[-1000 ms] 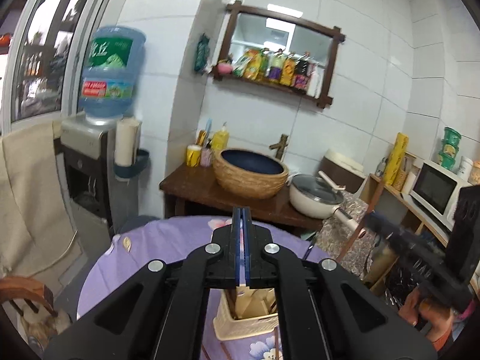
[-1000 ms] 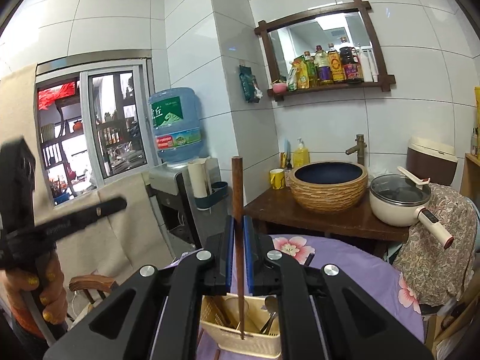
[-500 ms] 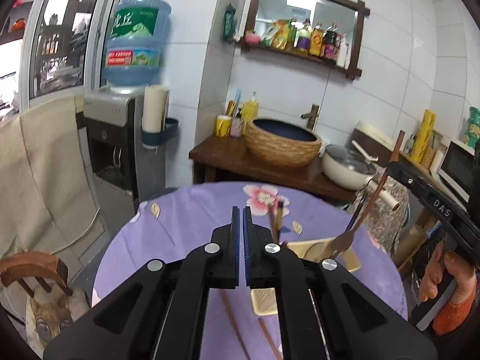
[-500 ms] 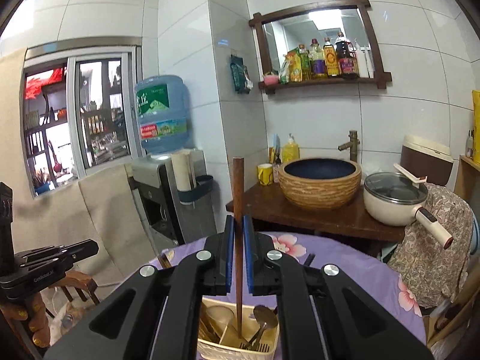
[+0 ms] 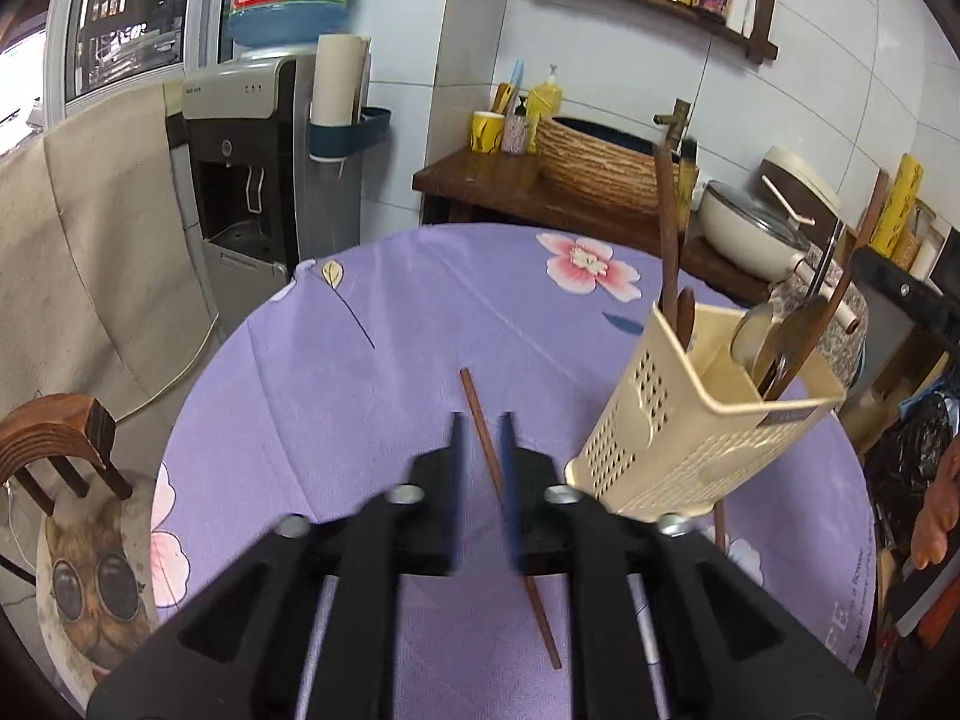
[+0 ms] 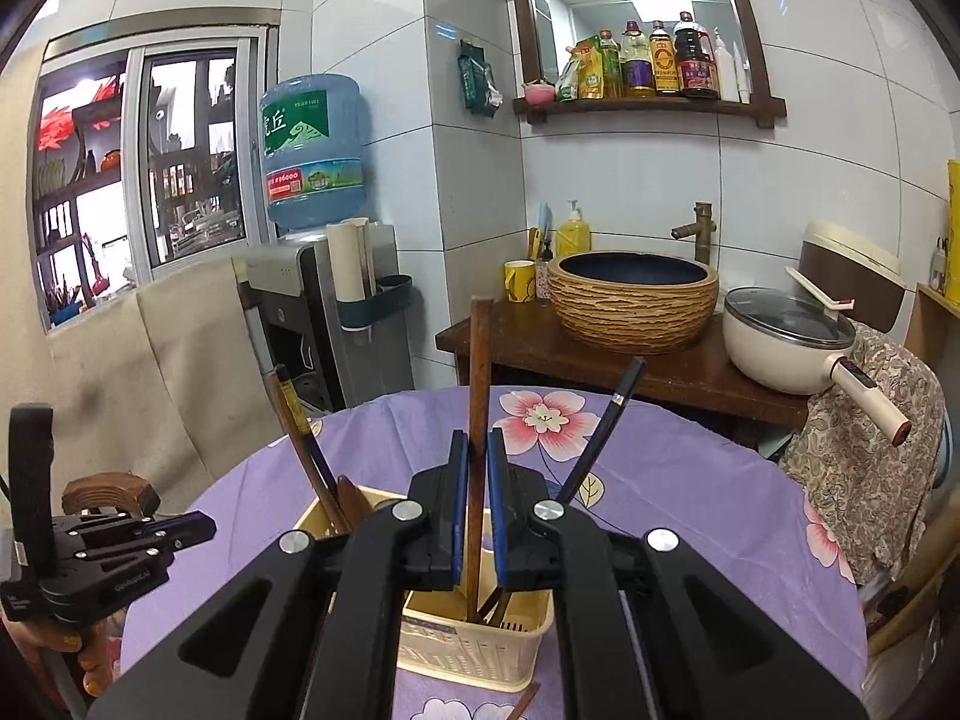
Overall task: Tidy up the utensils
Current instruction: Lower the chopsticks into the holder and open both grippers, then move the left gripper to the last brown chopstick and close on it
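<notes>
The left gripper (image 5: 480, 468) hangs low over the purple floral tablecloth (image 5: 372, 396) with its jaws set narrowly apart and gripping nothing. A brown chopstick (image 5: 477, 408) lies flat on the cloth; it runs up through the gap between the two blue pads, and whether it touches either pad cannot be told. Just to the right of this gripper stands the cream perforated utensil holder (image 5: 678, 438). Its near-left compartment carries upright brown sticks (image 5: 666, 228), and its right compartment carries a spoon (image 5: 753, 330) and other handled utensils leaning together. A second chopstick (image 5: 720, 525) shows on the cloth at the base of the holder. In the right wrist view, the right gripper (image 6: 479, 510) is positioned directly above the same holder, with its pads closely flanking a brown wooden handle (image 6: 480, 372). The handle stands upright, its lower end down inside the holder among other utensils. A black chopstick (image 6: 606, 426) leans out to the right.
</notes>
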